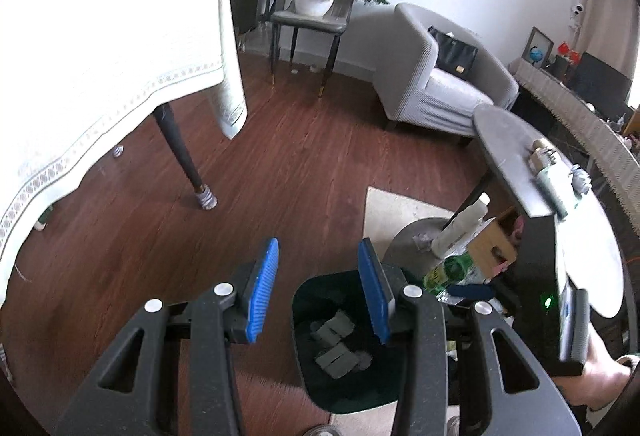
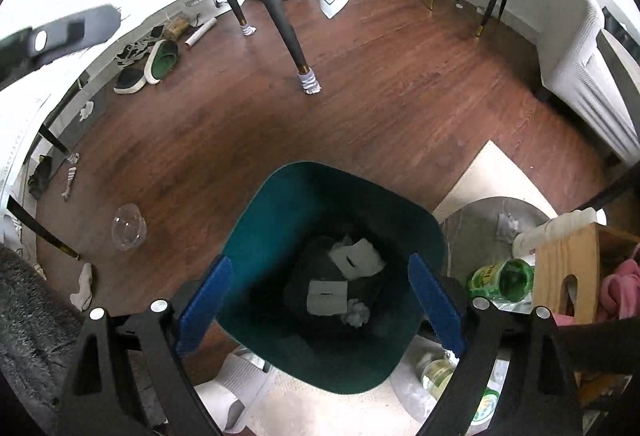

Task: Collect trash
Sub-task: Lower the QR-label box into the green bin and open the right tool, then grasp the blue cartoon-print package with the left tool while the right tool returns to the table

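Jaws of both grippers stand wide apart with nothing between the blue pads. Left gripper [image 1: 320,288] hovers above the wooden floor [image 1: 304,156], its right-hand pad overlapping the rim of the dark green bin [image 1: 308,376], so that the bin lies below and mostly to the right of the gap. Right gripper [image 2: 320,304] is centred directly over the same bin [image 2: 280,212], whose opening fills the space between the two pads; the jaws straddle it without touching. Inside the bin lie two flat white cartons [image 2: 326,296] and a crumpled ball of paper [image 2: 356,314], all well below the fingertips. A clear plastic cup [image 2: 129,226] lies on its side on the floor, left of the bin and well apart from it. Further scraps of white paper [image 2: 82,286] lie near the grey rug [image 2: 28,316] at the left edge. A green bottle [image 2: 502,278] lies just right of the bin beside a wooden box [image 2: 564,264]. Beyond, a table with a white cloth [image 1: 100,36] and a grey armchair [image 1: 424,84] stand on the floor.
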